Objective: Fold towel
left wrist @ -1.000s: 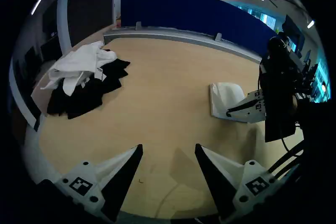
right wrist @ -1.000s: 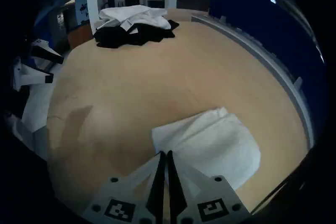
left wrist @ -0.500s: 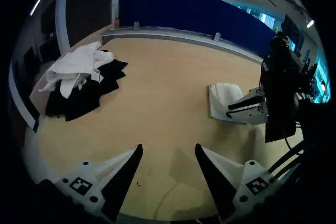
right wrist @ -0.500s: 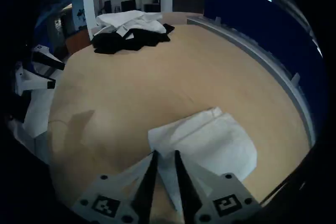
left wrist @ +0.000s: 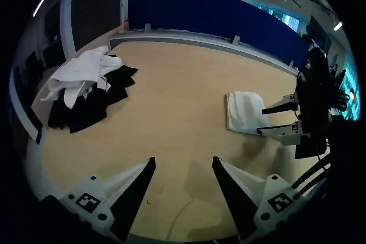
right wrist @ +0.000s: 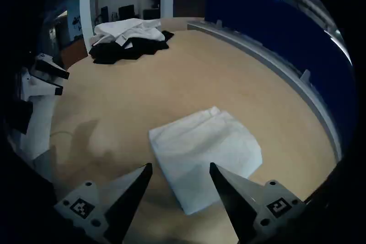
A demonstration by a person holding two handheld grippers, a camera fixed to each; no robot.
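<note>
Your right tongs (right wrist: 180, 166) and left tongs (left wrist: 183, 158) both gape wide, gripping nothing, likely because the towel (right wrist: 206, 143) lies folded flat on the desk (right wrist: 137, 88), apparently finished.

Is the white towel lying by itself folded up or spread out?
Folded. The white towel lies on the table as a small, thick rectangle, with stacked layers showing along its edge.
</note>
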